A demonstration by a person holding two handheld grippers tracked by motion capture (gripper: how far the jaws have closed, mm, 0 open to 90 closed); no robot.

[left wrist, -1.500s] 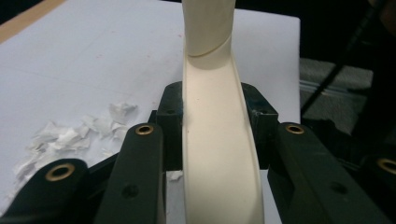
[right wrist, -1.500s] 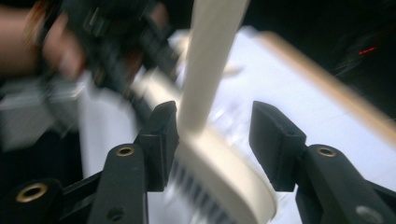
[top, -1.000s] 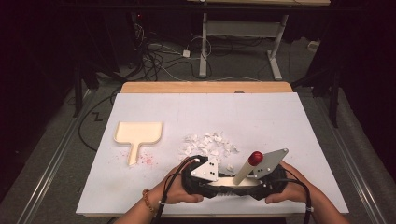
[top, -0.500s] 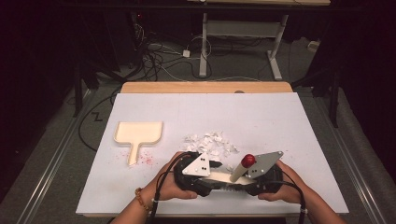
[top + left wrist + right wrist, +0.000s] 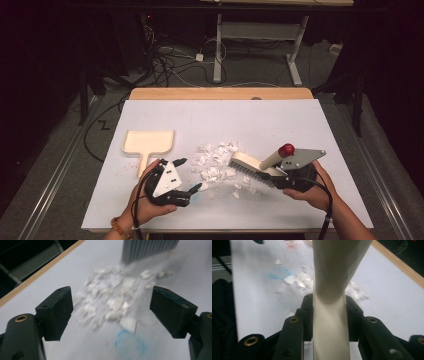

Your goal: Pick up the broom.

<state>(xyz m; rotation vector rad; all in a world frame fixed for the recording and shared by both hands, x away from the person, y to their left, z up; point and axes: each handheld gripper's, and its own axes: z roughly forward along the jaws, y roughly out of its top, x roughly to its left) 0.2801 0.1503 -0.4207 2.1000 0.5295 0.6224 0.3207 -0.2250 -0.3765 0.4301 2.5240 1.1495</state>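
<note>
Now the right gripper (image 5: 280, 176) is clamping the brush (image 5: 255, 167) by its handle (bristles resting beside the paper scraps (image 5: 215, 162)), while the left gripper (image 5: 190, 175) has just been opening, jaws gaping wide with nothing between them, aimed at the scraps.

High view. A white-topped desk (image 5: 280, 120) carries a cream dustpan (image 5: 148, 142) at left, its handle pointing toward the person, and a scatter of white paper scraps (image 5: 216, 162) near the centre. The right gripper (image 5: 295, 172) grips the handle of a cream brush (image 5: 250, 166) with a red knob at its end; the bristles appear to touch the right edge of the scraps. The left gripper (image 5: 189, 174), jaws just opened wide and holding nothing, lies between dustpan handle and scraps.
</note>
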